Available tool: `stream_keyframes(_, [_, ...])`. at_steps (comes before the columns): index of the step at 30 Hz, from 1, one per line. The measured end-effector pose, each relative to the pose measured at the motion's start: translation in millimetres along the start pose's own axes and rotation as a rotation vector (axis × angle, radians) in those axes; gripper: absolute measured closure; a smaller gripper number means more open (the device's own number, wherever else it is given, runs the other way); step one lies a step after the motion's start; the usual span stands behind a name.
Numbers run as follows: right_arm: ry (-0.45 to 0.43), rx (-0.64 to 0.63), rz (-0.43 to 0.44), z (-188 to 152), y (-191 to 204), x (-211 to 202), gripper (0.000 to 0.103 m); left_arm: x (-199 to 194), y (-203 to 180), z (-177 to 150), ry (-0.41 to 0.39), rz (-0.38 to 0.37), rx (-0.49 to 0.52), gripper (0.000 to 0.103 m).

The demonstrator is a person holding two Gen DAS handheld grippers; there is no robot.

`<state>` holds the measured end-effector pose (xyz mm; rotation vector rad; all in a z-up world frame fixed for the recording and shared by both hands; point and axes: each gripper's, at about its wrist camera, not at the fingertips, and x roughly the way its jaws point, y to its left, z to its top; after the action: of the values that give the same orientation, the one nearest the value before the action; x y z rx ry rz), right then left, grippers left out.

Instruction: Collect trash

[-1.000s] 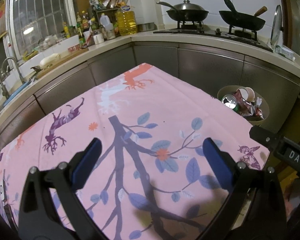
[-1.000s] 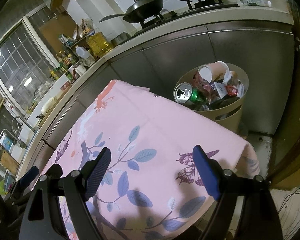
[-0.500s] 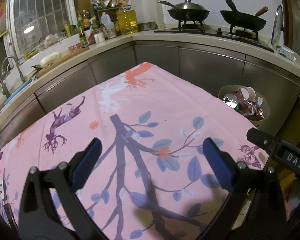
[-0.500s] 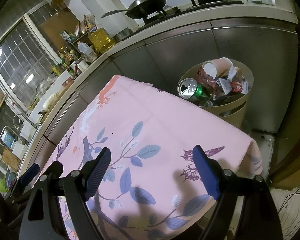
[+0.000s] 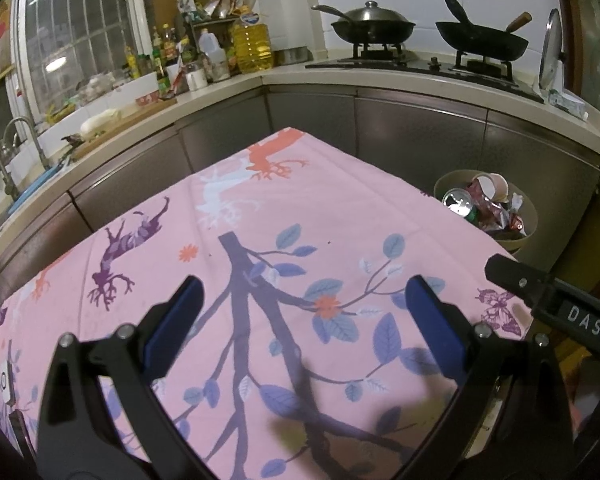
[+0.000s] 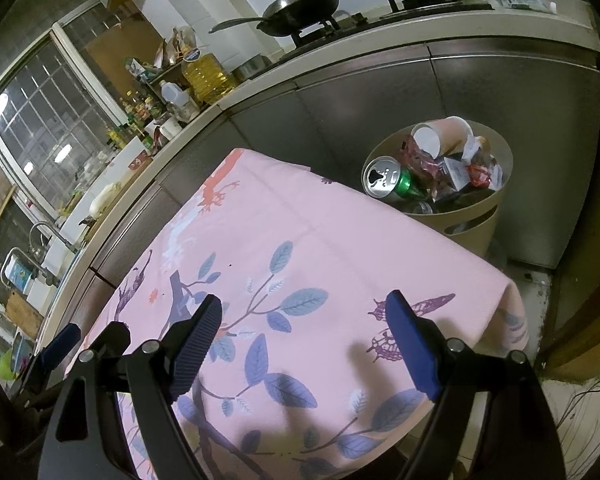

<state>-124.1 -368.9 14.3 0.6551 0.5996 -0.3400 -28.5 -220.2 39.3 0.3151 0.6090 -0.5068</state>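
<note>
A beige trash bin (image 5: 532,208) (image 6: 496,200) stands on the floor past the table's far right corner. It holds a green can (image 6: 396,182), a paper cup (image 6: 440,136) and crumpled wrappers. My left gripper (image 5: 304,292) is open and empty above the pink flowered tablecloth (image 5: 300,216). My right gripper (image 6: 306,308) is open and empty above the tablecloth's (image 6: 300,232) right end, short of the bin. Its arm shows at the right in the left wrist view (image 5: 548,304).
A grey kitchen counter (image 5: 380,76) wraps around the back with a stove, two woks (image 5: 368,28), oil and sauce bottles (image 5: 252,44) and a sink tap (image 5: 8,148) at the left. Steel cabinet fronts (image 6: 500,100) stand behind the bin.
Both grippers have drawn back slightly from the bin; the view has shifted little. Both stay open and empty.
</note>
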Motion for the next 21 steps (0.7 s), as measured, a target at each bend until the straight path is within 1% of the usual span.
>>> stream_keyframes(21, [0.003, -0.011, 0.007, 2.1, -0.4, 1.9, 0.023, -4.9, -0.8, 2.3, -0.011, -0.011, -0.001, 0.006])
